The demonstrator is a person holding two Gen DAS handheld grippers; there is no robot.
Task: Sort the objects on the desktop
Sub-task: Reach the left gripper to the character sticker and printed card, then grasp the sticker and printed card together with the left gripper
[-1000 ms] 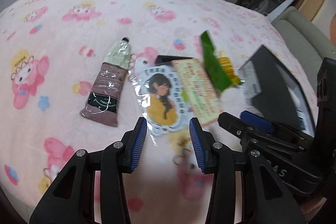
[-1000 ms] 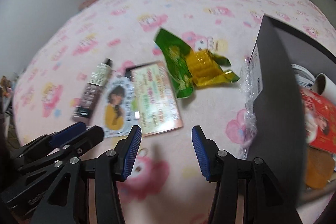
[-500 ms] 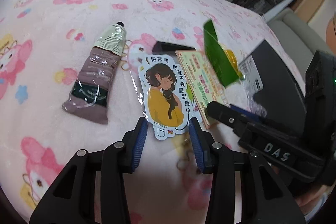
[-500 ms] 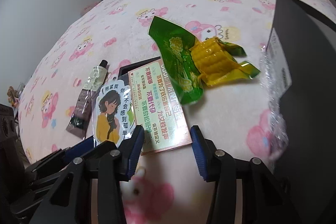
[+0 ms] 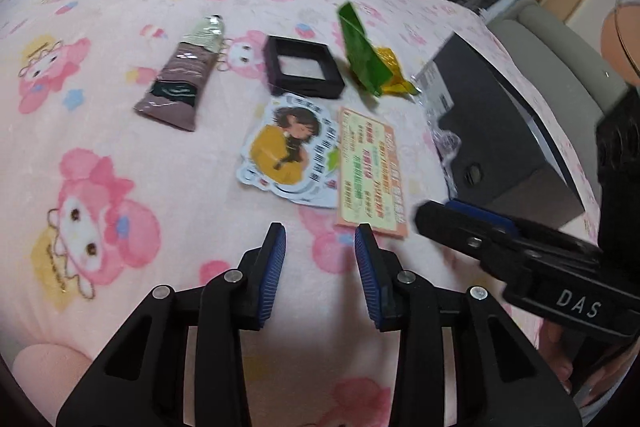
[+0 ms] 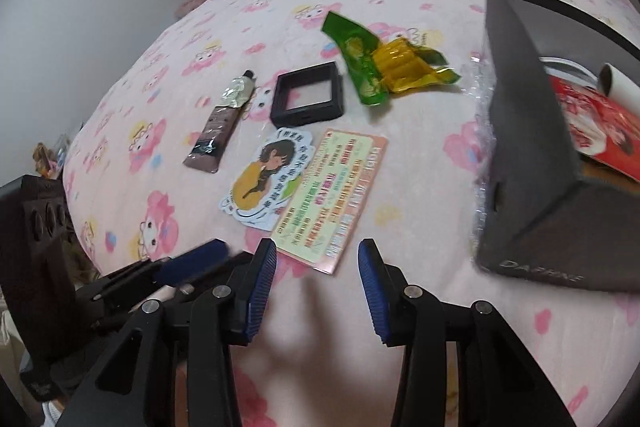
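Observation:
On the pink blanket lie a girl sticker (image 5: 290, 149) (image 6: 262, 179), a pink card (image 5: 370, 173) (image 6: 332, 195), a black square frame (image 5: 303, 67) (image 6: 308, 99), a brown tube (image 5: 180, 87) (image 6: 222, 127) and a green-yellow corn packet (image 5: 370, 61) (image 6: 384, 63). My left gripper (image 5: 320, 239) is open and empty, just short of the sticker and card. My right gripper (image 6: 316, 253) is open and empty at the card's near edge. It also shows in the left wrist view (image 5: 472, 223), and the left gripper shows in the right wrist view (image 6: 192, 261).
A dark grey box (image 5: 492, 131) (image 6: 532, 147) stands open at the right, with a red packet (image 6: 592, 123) and a white cup (image 6: 618, 83) inside. Crinkled clear wrap (image 6: 482, 155) lies against its wall. Furniture stands beyond the blanket.
The sticker and card have been drawn toward me off the black frame, which now lies uncovered. Both grippers have pulled back and stay open.

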